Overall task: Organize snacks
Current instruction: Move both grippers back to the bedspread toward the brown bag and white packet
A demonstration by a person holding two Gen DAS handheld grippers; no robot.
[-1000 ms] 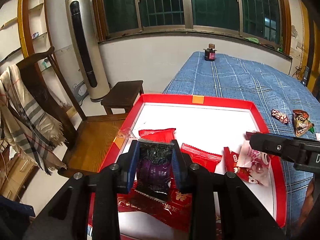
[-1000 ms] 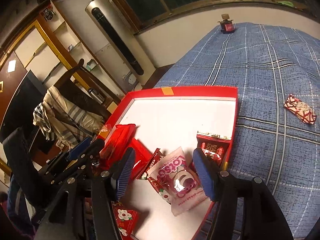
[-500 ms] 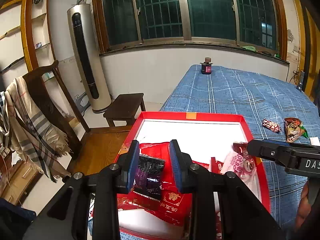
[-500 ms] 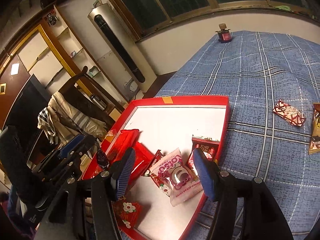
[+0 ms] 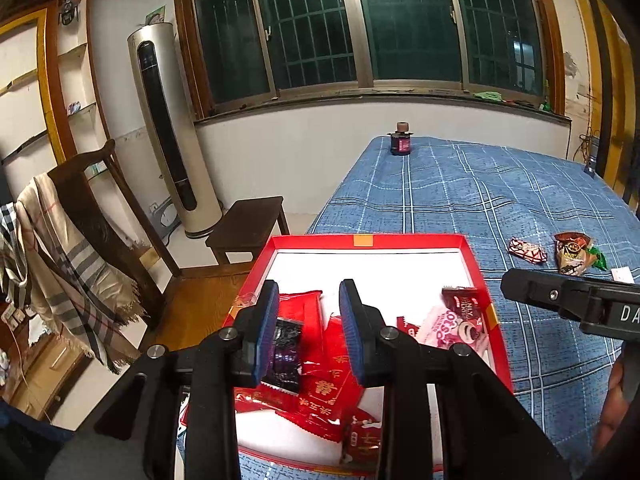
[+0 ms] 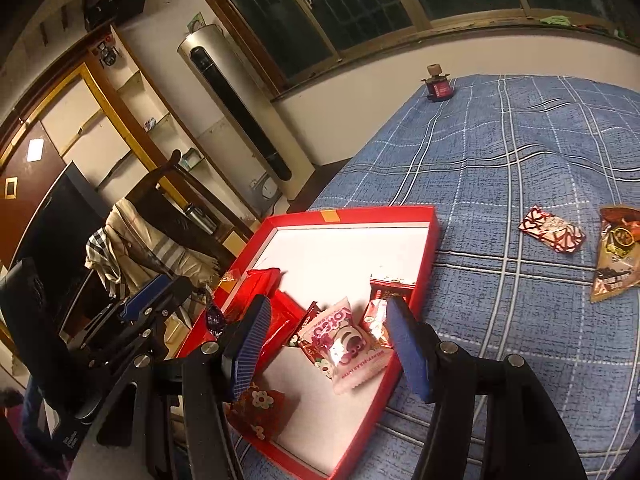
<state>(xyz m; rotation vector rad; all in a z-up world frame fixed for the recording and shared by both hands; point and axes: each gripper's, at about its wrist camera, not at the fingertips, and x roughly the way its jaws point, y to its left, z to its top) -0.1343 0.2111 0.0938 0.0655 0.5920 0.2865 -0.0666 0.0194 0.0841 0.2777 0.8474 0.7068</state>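
So the blue checked cloth table (image 6: 520,168) has a shallow red cardboard tray with a white floor (image 6: 340,248) already loaded with red and pink packets. Looks like a between-picks moment: left gripper (image 5: 308,332) hangs over the tray, jaws apart, a dark purple wrapped candy (image 5: 286,354) lying by its left finger, not pinched. Right gripper (image 6: 328,344) is wide open, empty. Next I'd reach right for the heart-print packet (image 6: 551,230) and brown snack bag (image 6: 616,252), nothing in between. A small dark jar (image 6: 438,88) sits far off.

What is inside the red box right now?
The red box holds red packets, a pink wrapped snack, a dark purple packet and a flowered packet. Anything beneath the pile is hidden.
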